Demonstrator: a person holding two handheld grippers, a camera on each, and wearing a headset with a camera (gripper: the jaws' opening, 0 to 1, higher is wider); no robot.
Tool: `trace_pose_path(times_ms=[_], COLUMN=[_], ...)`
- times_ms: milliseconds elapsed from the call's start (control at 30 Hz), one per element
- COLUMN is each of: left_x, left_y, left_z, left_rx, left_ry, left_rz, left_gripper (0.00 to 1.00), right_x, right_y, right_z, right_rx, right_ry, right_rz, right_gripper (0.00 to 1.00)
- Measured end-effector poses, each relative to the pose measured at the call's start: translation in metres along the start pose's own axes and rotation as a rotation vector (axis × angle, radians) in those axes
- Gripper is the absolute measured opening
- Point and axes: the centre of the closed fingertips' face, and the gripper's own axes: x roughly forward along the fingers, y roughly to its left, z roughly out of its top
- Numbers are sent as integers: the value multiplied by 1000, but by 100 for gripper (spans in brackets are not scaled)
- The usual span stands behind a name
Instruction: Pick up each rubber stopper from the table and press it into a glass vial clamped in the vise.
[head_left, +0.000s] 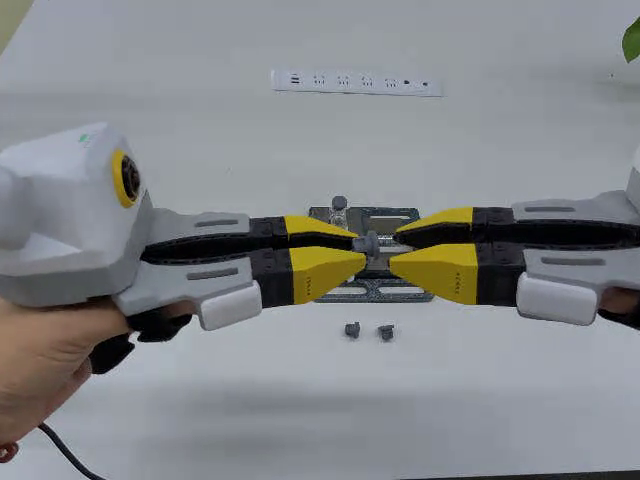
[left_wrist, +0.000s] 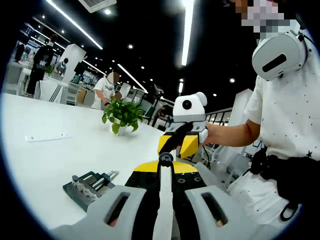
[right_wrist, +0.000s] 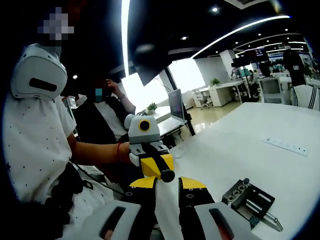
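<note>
Left gripper (head_left: 360, 245) has its jaws pinched on a dark rubber stopper (head_left: 371, 243) at the very tips, held in the air over the vise (head_left: 385, 291). Right gripper (head_left: 394, 244) faces it tip to tip, jaws a narrow gap apart with nothing between them. Two loose stoppers (head_left: 352, 329) (head_left: 386, 332) lie on the white table (head_left: 200, 400) just in front of the vise.

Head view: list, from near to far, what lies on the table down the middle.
Two loose rubber stoppers → vise → white power strip. The grippers are left out because they overlap the vise.
</note>
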Motion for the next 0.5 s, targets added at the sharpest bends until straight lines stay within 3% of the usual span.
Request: trace_pose_path(times_ms=[500], left_x=[1], left_y=[-13], left_z=[9], left_rx=[-73], left_ry=[-52], left_rz=[-67], left_gripper=[3], right_x=[5], right_y=[14], right_z=[5], right_rx=[-2], right_ry=[-20], right_rz=[57], right_gripper=[12])
